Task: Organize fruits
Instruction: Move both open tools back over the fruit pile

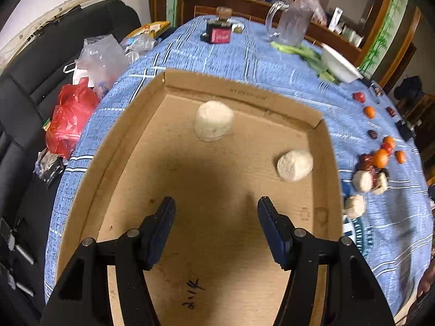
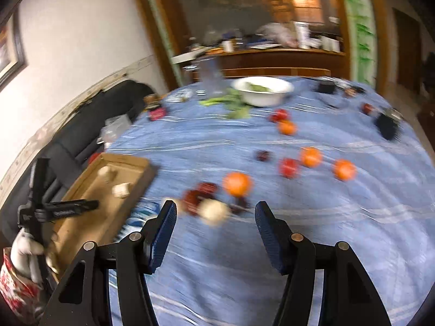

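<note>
Left wrist view, two white fruits (image 1: 214, 120) in cardboard box (image 1: 239, 88), left tongs (image 1: 216, 209) spread

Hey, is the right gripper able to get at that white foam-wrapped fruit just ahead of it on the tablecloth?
Probably yes. The right gripper is open and empty, and the white wrapped fruit lies just past its fingertips. Dark red fruits and an orange crowd it behind, so they might get nudged.
</note>
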Tool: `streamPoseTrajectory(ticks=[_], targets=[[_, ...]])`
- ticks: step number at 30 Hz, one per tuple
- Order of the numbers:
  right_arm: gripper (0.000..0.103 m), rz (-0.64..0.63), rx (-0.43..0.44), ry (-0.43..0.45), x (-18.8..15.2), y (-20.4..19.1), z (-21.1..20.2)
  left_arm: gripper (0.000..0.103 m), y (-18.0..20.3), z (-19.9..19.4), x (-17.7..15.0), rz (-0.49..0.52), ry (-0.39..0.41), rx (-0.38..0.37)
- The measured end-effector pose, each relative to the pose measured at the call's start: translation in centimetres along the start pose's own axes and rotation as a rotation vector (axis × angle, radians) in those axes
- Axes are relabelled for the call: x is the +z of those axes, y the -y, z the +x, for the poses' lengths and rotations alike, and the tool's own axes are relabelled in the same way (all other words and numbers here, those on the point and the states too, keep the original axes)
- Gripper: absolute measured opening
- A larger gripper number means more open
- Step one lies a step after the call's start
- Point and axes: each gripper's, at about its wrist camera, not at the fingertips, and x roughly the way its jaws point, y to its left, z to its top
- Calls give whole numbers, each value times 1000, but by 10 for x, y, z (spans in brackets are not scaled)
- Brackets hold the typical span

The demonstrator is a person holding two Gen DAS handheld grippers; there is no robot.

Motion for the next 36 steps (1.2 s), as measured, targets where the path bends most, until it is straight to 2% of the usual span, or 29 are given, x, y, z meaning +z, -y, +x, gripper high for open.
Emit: streamPoseTrajectory(ticks=[2, 5, 9, 11, 14, 16, 21, 24, 29, 32, 36], targets=[[64, 29, -39, 3, -6, 25, -13, 62, -2, -9, 2, -27, 21, -6], [64, 63, -80, 8, -13, 55, -27, 62, 6, -27, 6, -55, 53, -56], [64, 91, -86, 5, -18, 77, -32, 69, 50, -48, 6, 38, 117, -87], [64, 94, -76, 1, -23, 78, -31, 70, 71, -47, 4, 97, 113, -101], [64, 81, -53, -4, -29, 68, -27, 70, 88, -43, -5, 173, 142, -46], [65, 56, -47, -9, -33, 64, -24, 70, 76, -40, -6, 144, 179, -6], [66, 31, -49, -24, -37, 63, -12, 72, 45, -31, -6, 23, 163, 1], [66, 70, -23, -33, -37, 66, -4, 73, 51, -20, -12, -10, 112, -30], [66, 97, -1, -38, -38, 68, -3, 73, 67, 5, -14, -71, 24, -39], [66, 98, -7, -32, -39, 73, -9, 73, 73, 5, -13, -73, 38, -58], [69, 116, -36, -27, -38, 90, -15, 73, 75, -13, -10, -86, 99, -59]])
